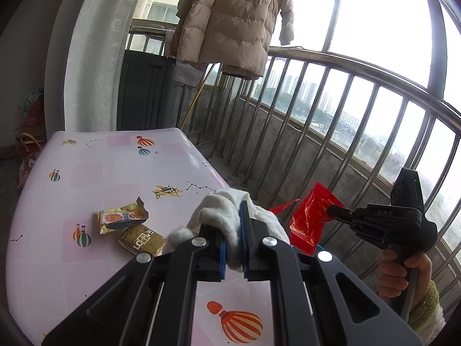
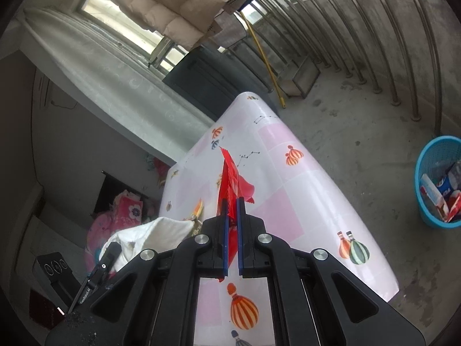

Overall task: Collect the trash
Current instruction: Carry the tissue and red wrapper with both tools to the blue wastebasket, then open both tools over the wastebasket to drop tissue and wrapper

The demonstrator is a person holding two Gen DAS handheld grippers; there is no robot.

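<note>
**Both grippers gripping their catch over the tabletop**

On the left, two snack packets are lying on the pink tabletop (image 1: 95, 173): a gold wrapper (image 1: 122, 214) and, touching it, a tan packet (image 1: 141, 239). Just beside them, the left gripper (image 1: 233, 242) is clamping tight on a white cloth (image 1: 227, 216), which is bulging out over its blue pads. Further right, the right gripper (image 2: 232, 219) is pinching a red wrapper (image 2: 230, 178), jaws nearly together, the wrapper sticking up above the tabletop. A hand (image 1: 403, 271) is gripping that tool's handle. Far right, a blue bin (image 2: 432, 178) is sitting on the floor, well apart from the tabletop, already holding packets.
</note>
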